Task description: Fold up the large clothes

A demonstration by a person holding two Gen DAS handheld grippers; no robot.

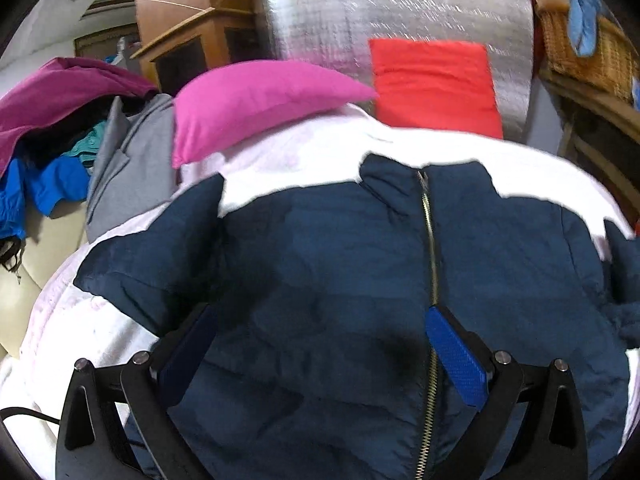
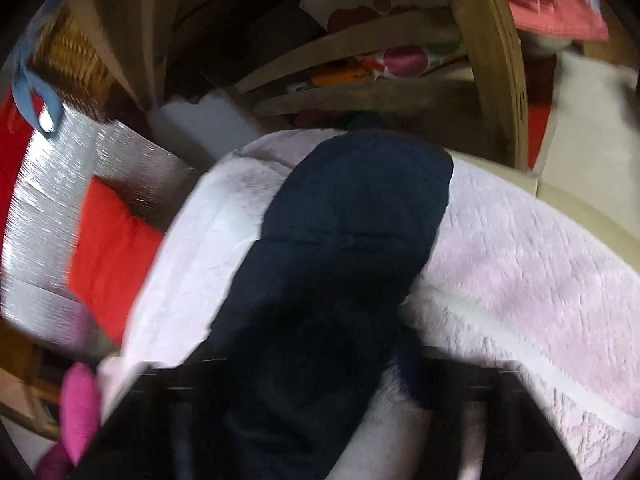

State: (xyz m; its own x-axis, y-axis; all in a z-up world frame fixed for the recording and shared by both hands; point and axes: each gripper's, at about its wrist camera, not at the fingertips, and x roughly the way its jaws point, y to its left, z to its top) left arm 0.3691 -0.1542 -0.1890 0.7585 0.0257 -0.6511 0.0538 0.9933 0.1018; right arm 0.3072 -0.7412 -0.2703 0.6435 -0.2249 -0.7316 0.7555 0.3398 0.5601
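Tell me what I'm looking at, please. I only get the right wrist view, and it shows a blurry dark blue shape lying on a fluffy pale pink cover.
Observer: That seems to be a sleeve of a navy jacket. The left wrist view shows the jacket spread front up on the cover, with its zipper closed up to the collar.
Operator: Is the other tool holding it?
Observer: No. The left gripper is open over the jacket's lower front and grips nothing.
Operator: Are there more clothes around?
Observer: Yes. A pile of clothes in purple, blue and grey lies beside the cover, at the left of that view.
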